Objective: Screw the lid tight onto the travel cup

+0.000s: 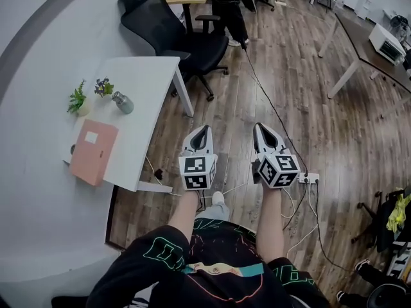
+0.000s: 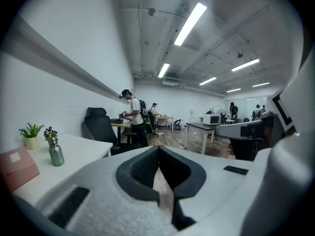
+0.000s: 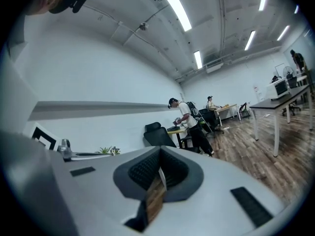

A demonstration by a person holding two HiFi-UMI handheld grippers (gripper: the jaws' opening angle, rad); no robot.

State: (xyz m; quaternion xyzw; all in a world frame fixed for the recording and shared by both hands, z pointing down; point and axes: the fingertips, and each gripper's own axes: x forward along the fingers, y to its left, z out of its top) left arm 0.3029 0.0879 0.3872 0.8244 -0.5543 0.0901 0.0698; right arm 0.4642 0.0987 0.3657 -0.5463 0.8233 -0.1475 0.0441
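Wood floor (image 1: 308,108) lay under both tools and ran far ahead of them.

White table (image 1: 144,82) stood ahead and left of the left hand-held gripper (image 1: 204,129), against the pale wall, well apart from it.

Black office chair (image 1: 167,31) stood farther ahead of the left hand-held gripper, past the table's far end. A person (image 1: 228,8) stood at a desk beyond the chair, straight ahead of both tools.

Long table (image 1: 366,50) lay ahead and right of the right hand-held gripper (image 1: 261,127), with a white appliance (image 1: 386,42) on it.

Pink box (image 1: 94,151) lay flat on the white table's near end, level with the left hand-held gripper and off to its left.

Both tools were held side by side over the floor, pointing forward. Left hand-held gripper: jaws together, nothing between them. Right hand-held gripper: jaws together too, and empty.

Travel cup (image 1: 122,102), grey metal, stood upright on the white table, ahead and left of the left hand-held gripper and well apart from both tools. It looked capped; I could not tell how tightly. A potted plant (image 1: 78,101) and a sprig of purple flowers (image 1: 103,86) stood just beyond the cup, on its far side from the tools.

Power strip (image 1: 309,178) lay on the floor just right of the right hand-held gripper, with cables trailing from it.
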